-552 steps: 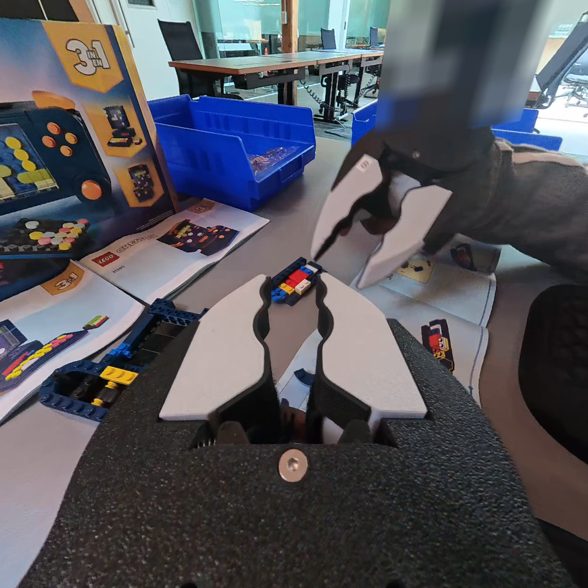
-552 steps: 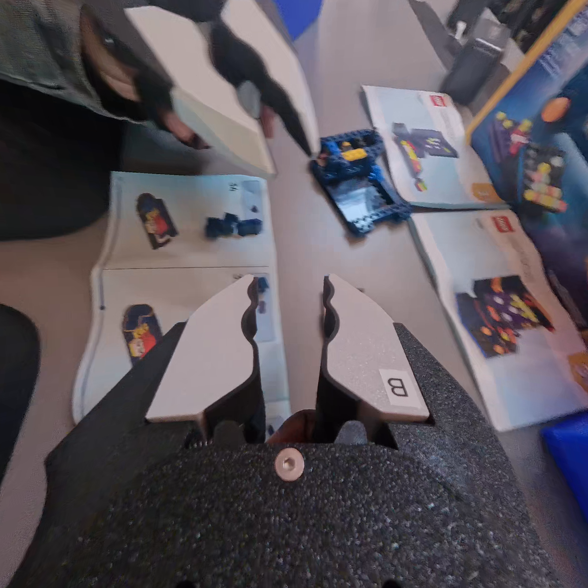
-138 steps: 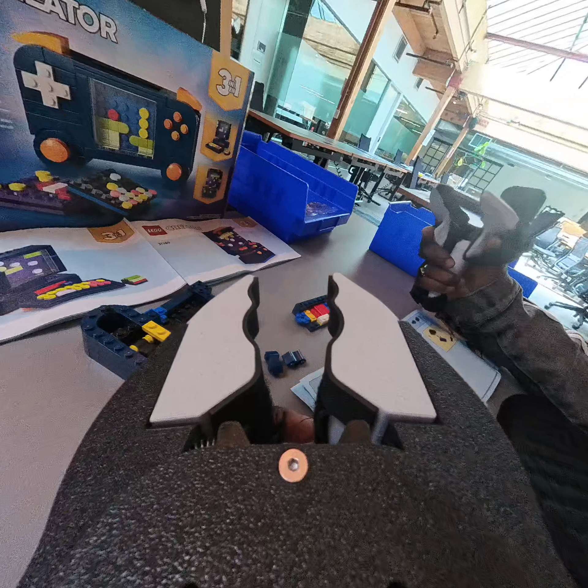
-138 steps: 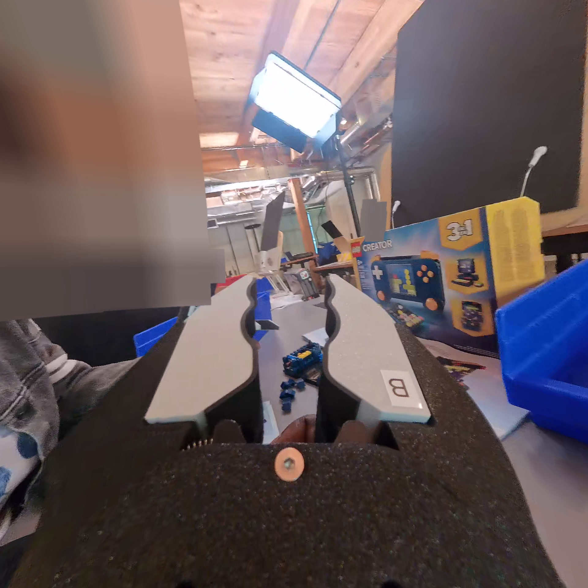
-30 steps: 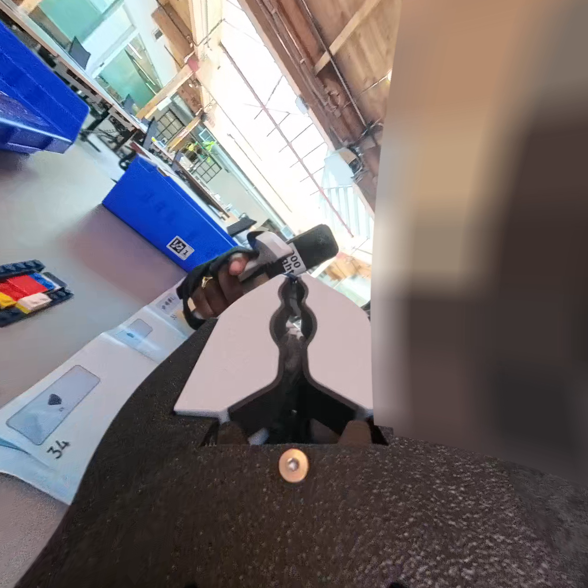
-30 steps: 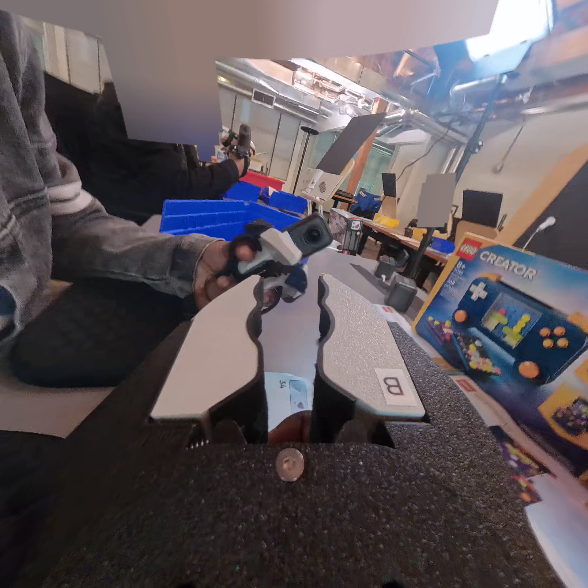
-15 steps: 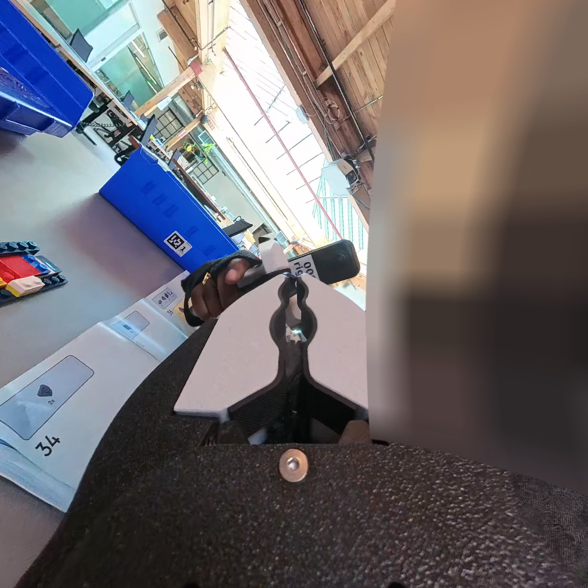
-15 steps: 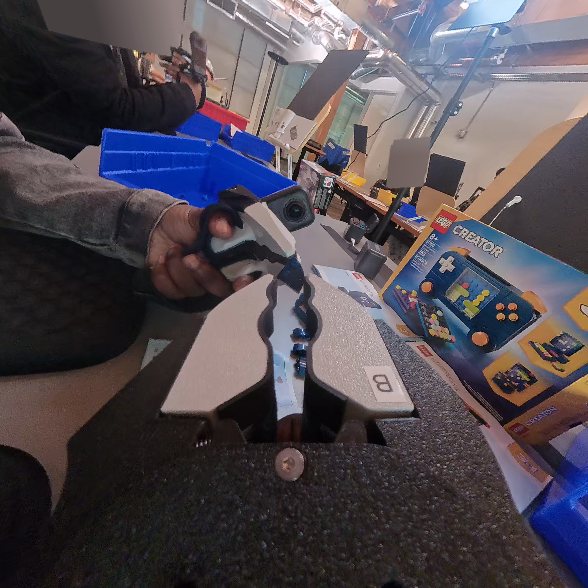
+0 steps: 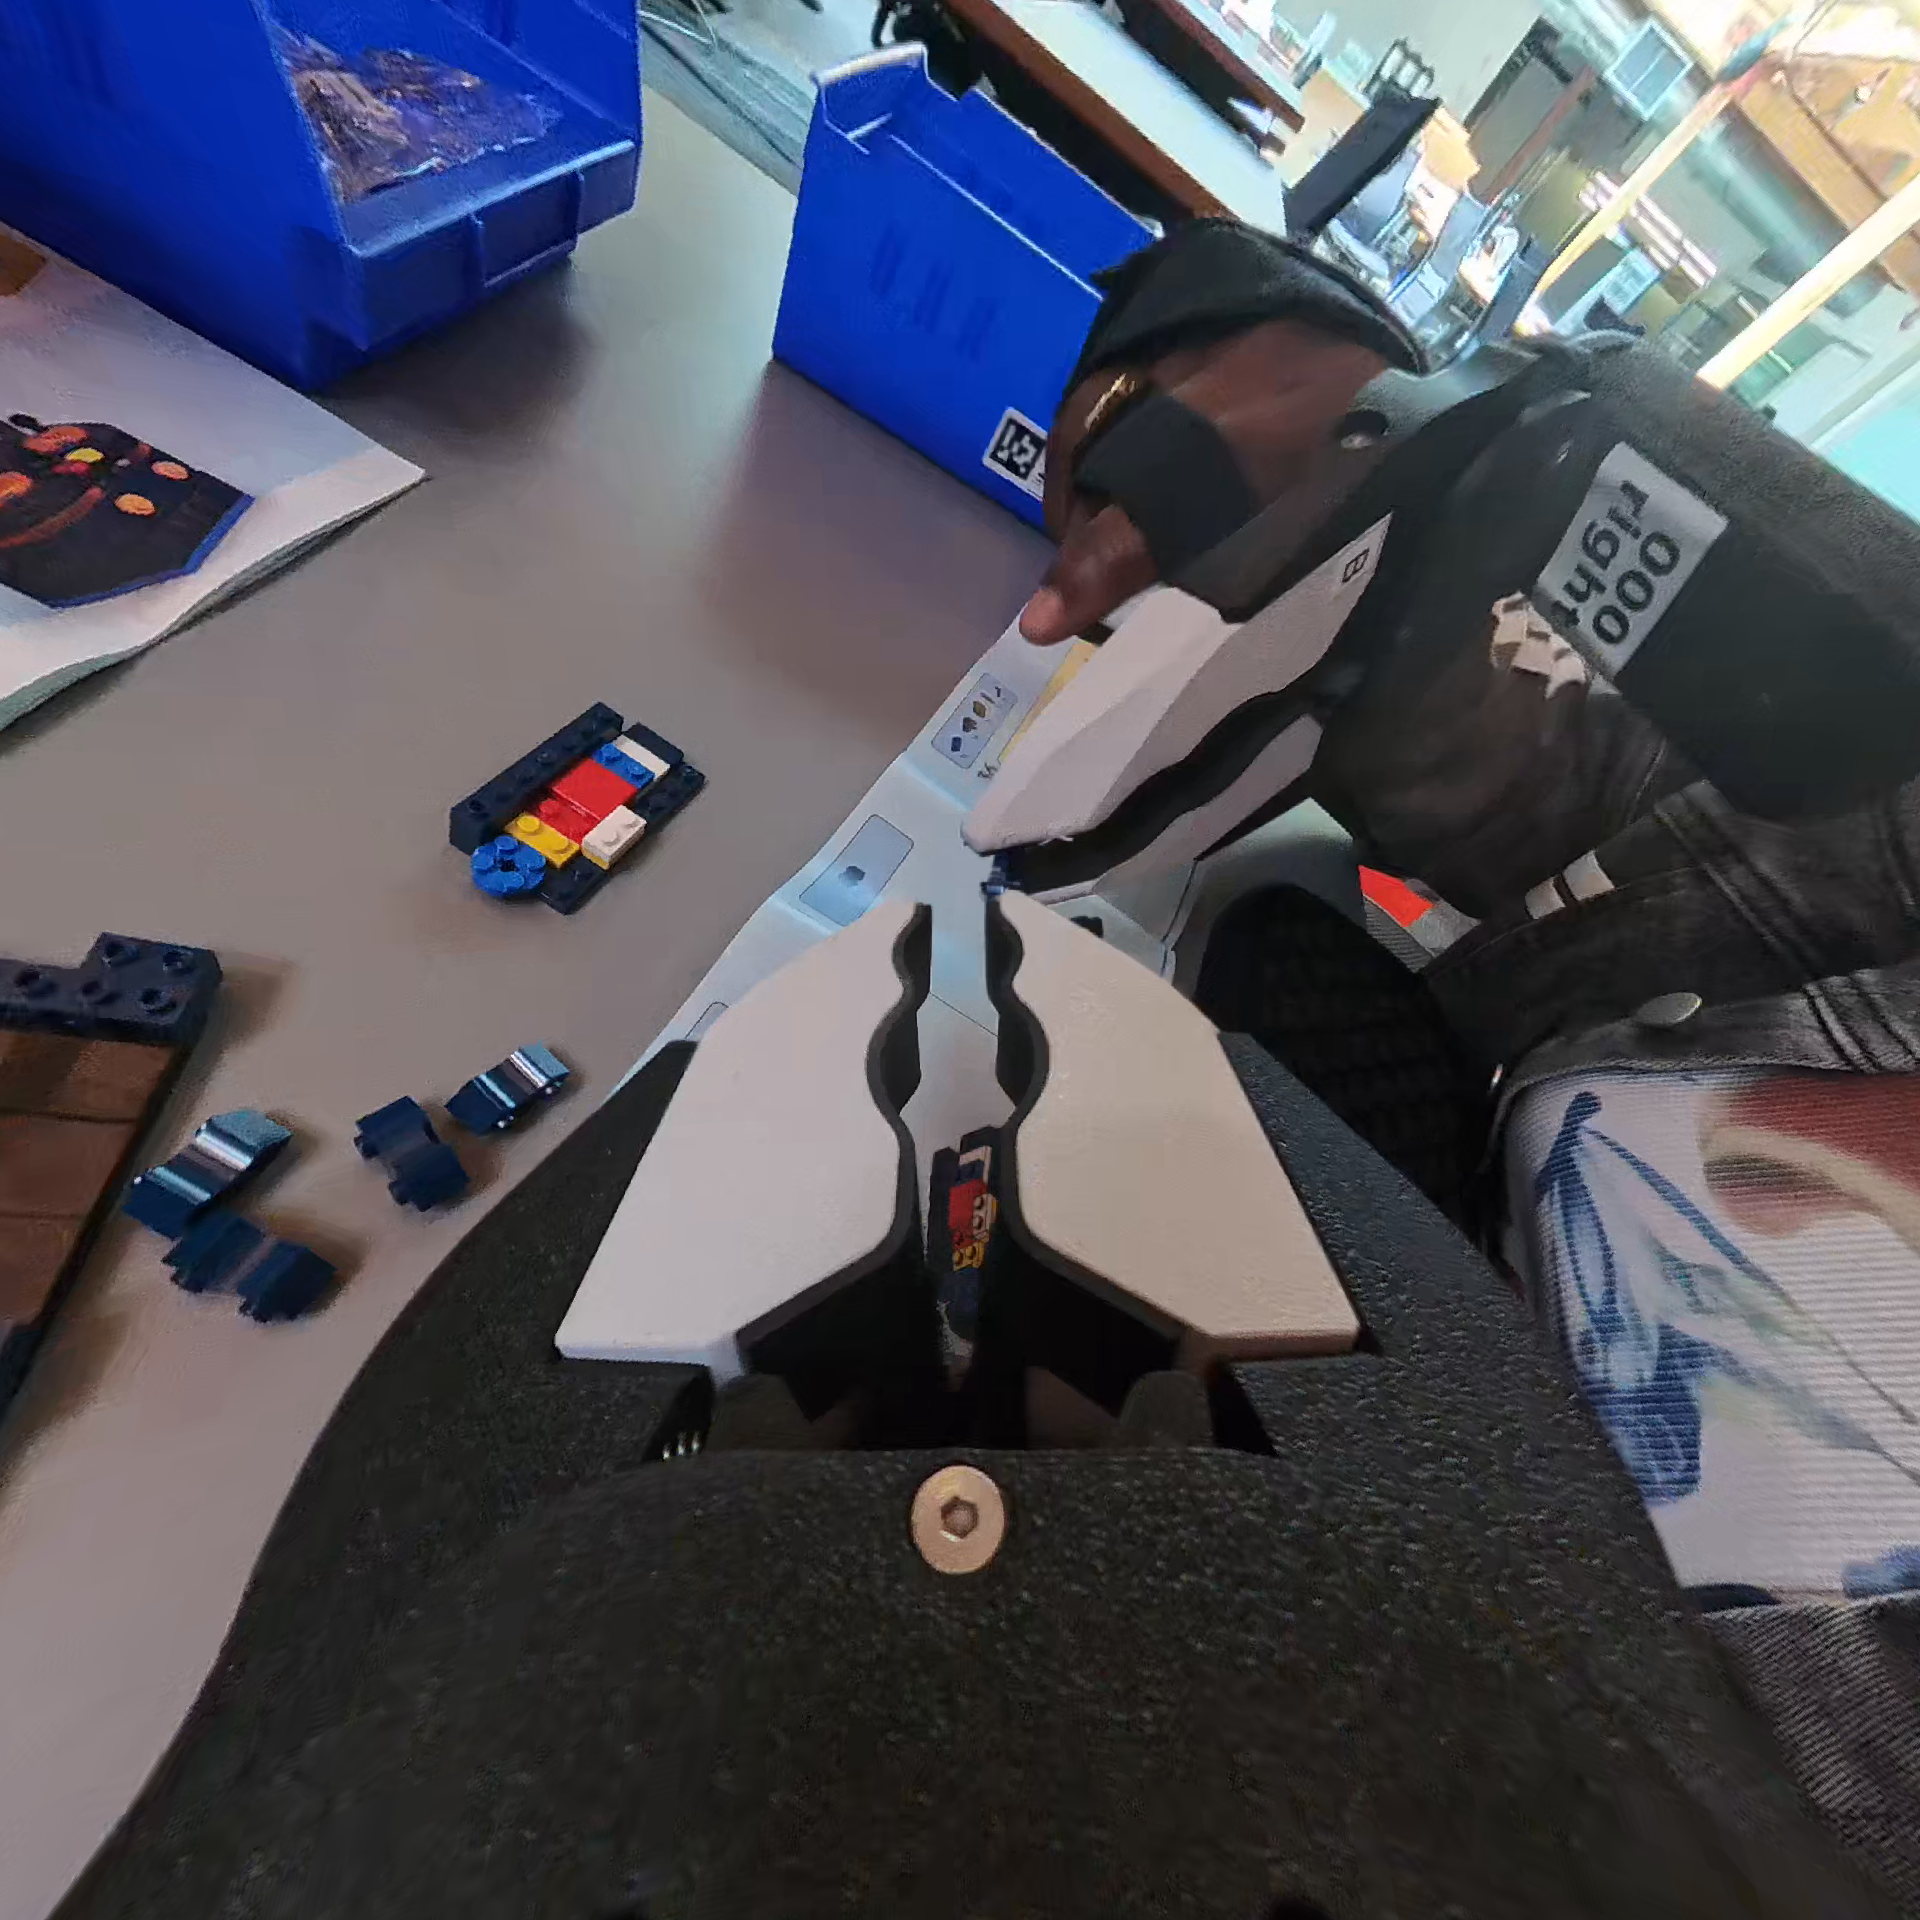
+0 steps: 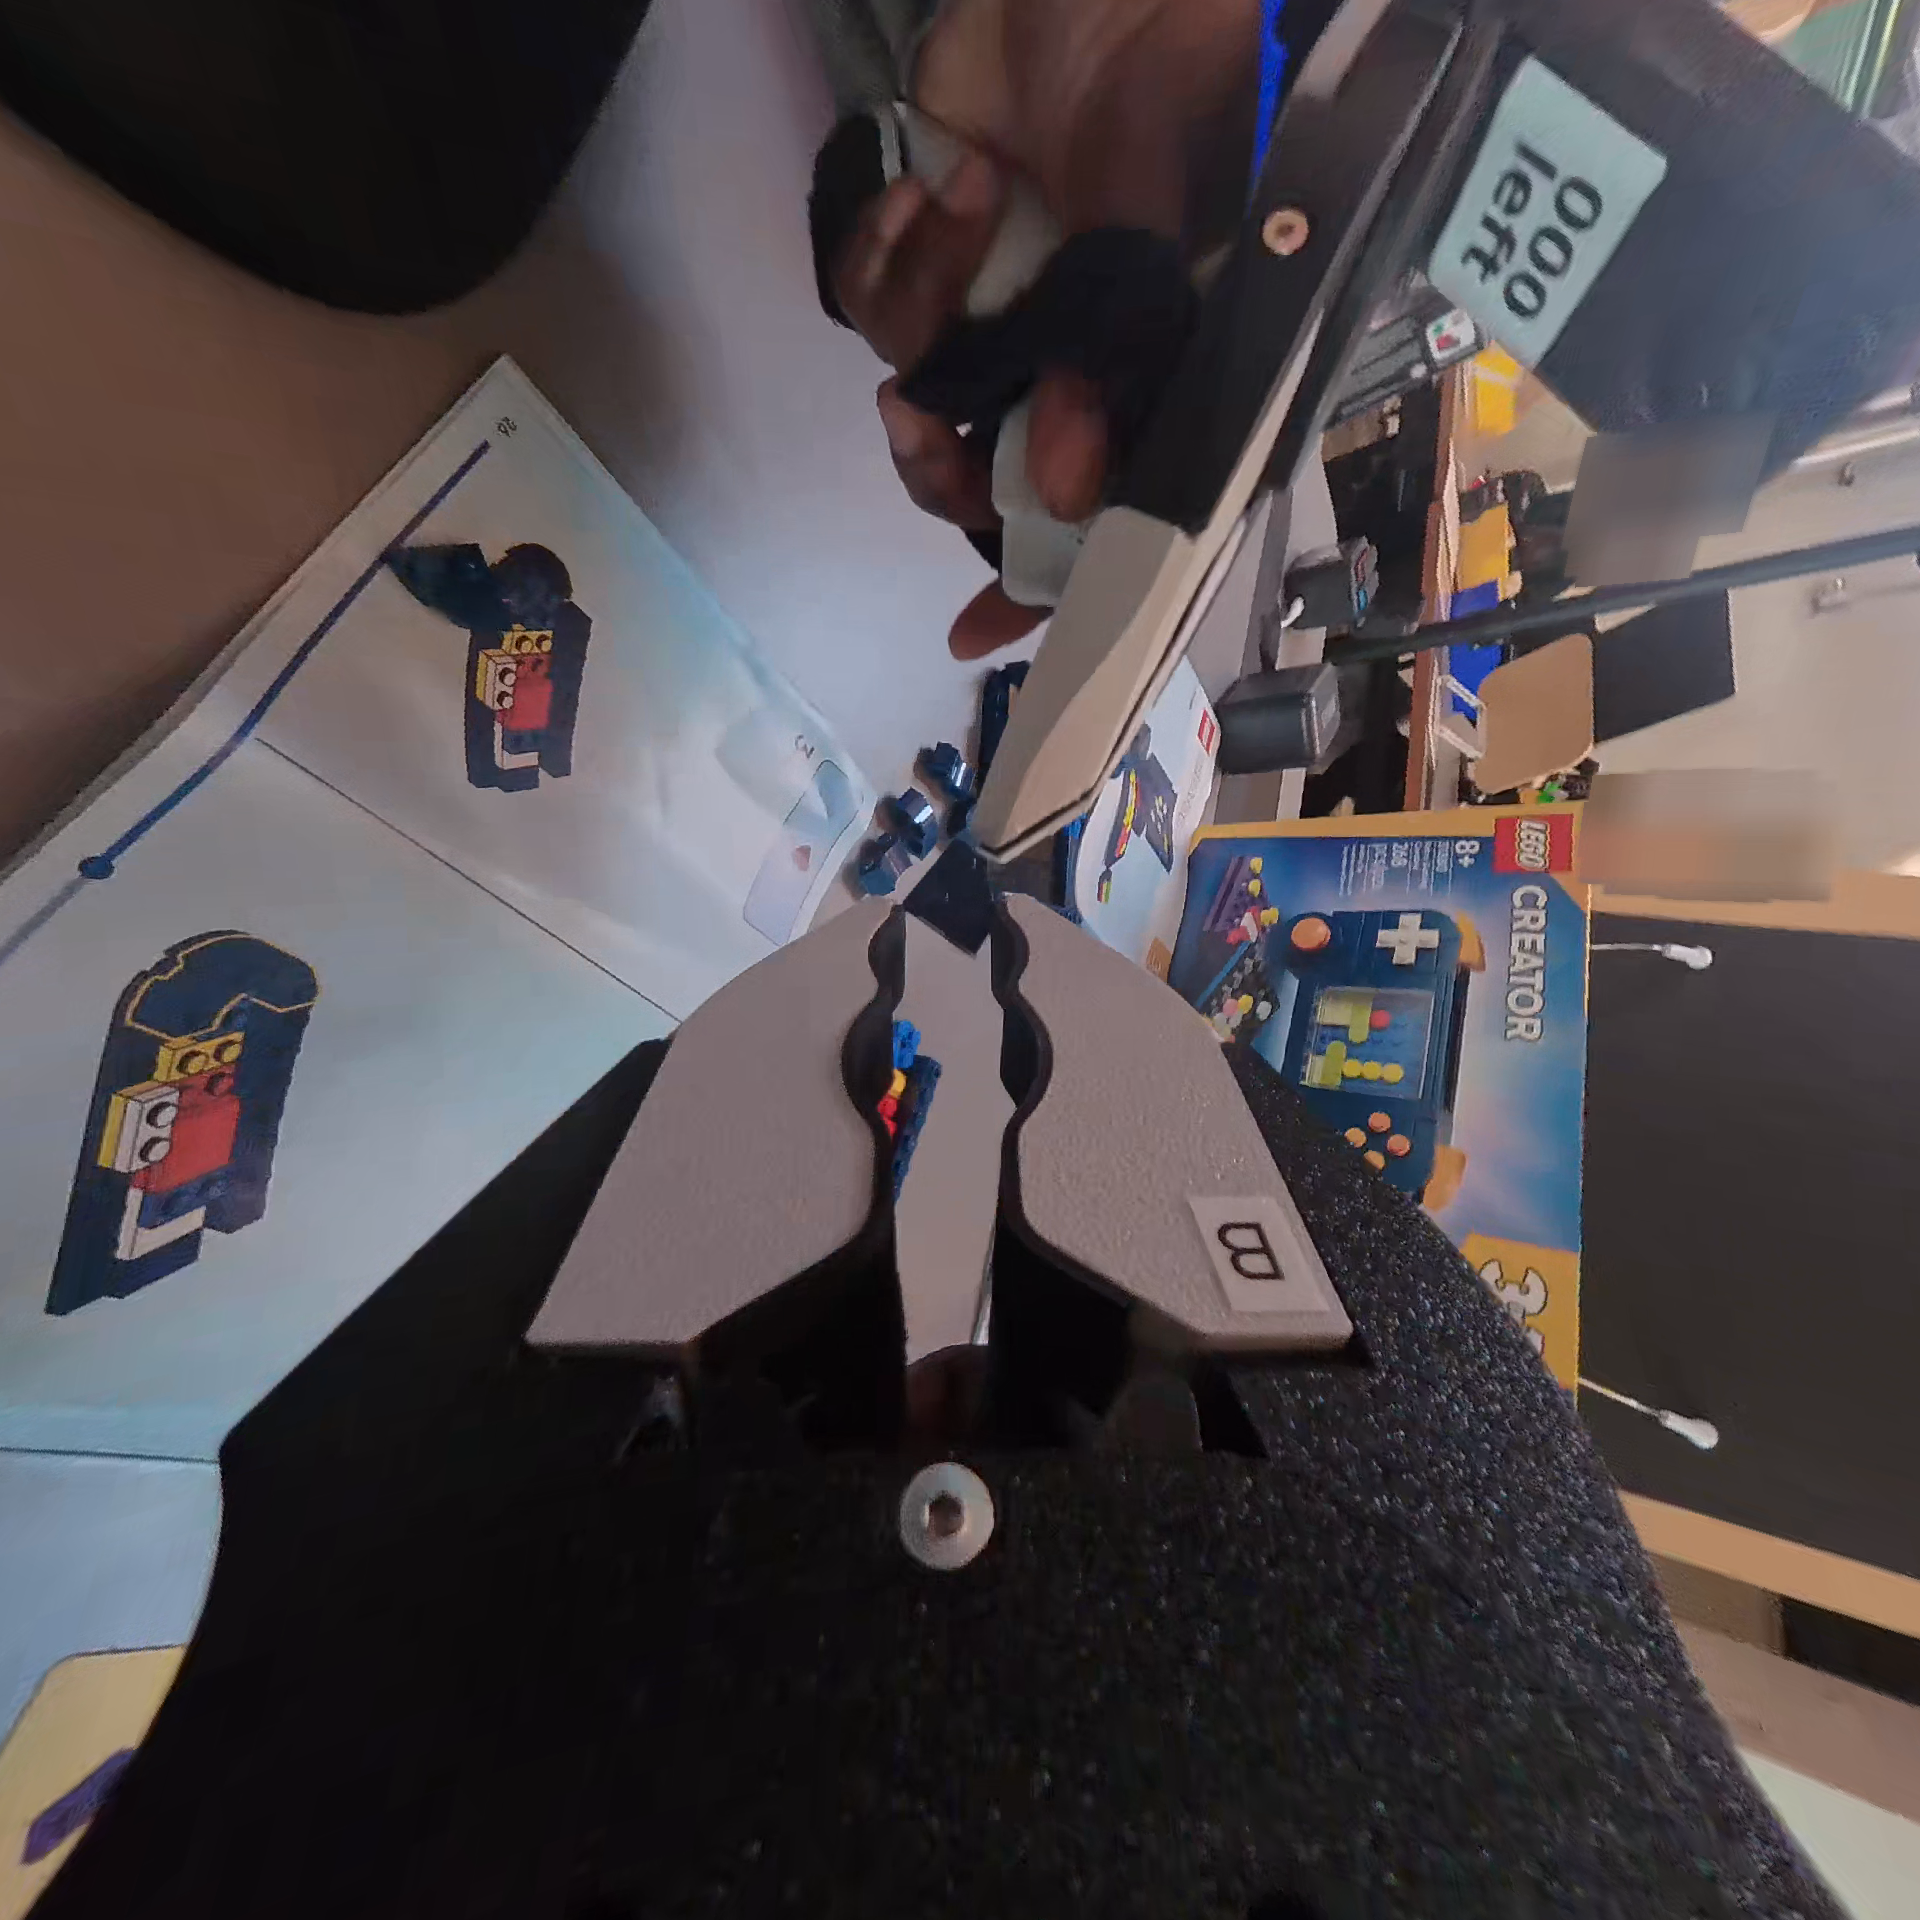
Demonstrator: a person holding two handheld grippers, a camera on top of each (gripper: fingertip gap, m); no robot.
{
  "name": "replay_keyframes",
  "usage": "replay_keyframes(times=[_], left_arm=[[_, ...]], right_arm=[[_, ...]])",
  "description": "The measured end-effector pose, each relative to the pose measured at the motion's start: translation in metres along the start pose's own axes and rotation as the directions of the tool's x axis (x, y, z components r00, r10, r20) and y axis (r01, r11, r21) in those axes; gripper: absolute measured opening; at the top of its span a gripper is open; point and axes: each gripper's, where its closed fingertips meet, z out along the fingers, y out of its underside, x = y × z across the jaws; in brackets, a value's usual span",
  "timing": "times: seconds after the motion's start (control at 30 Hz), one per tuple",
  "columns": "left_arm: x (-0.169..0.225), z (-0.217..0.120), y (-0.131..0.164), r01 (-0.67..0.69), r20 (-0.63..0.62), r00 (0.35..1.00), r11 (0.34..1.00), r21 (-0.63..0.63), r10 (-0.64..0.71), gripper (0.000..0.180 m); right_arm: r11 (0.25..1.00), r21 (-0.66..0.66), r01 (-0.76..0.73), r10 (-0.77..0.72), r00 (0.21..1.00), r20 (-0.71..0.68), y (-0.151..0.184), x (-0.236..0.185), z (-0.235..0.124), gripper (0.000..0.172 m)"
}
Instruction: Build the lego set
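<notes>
Currently | right tool (image 10: 948, 916) clenched on small dark-blue flat plastic brick (image 10: 951, 899) over white instruction booklet (image 10: 416, 935) | left tool (image 9: 956, 910) released, tip touching brick | open grey desk (image 9: 675, 499) leftward | brick's face plain only in right view

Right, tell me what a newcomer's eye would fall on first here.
The two tools face tip to tip above the open instruction booklet: the right tool has a dark blue piece between its tips, the left tool stands slightly open. To their left on the grey table lies a red, yellow and blue brick plate.
</notes>
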Motion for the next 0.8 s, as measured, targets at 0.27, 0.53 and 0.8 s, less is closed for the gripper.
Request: replay_keyframes(times=[0.27, 0.53, 0.8], left_arm=[[0.007, 0.008, 0.006, 0.008, -0.062, 0.998, 0.999, -0.053, -0.011, 0.008], [-0.004, 0.018, 0.012, 0.040, -0.067, 0.997, 0.997, -0.062, -0.044, 0.004], [-0.029, -0.002, 0.012, -0.023, 0.098, 0.995, 0.999, -0.028, 0.025, 0.013]], right_arm=[[0.999, 0.034, 0.001, -0.004, 0.997, 0.072, 0.003, -0.008, 0.002, 0.014], [1.000, 0.015, -0.009, 0.007, 0.992, 0.122, 0.017, -0.009, 0.010, 0.011], [0.901, -0.264, -0.345, 0.418, 0.854, 0.310, 0.069, -0.033, 0.026, 0.011]])
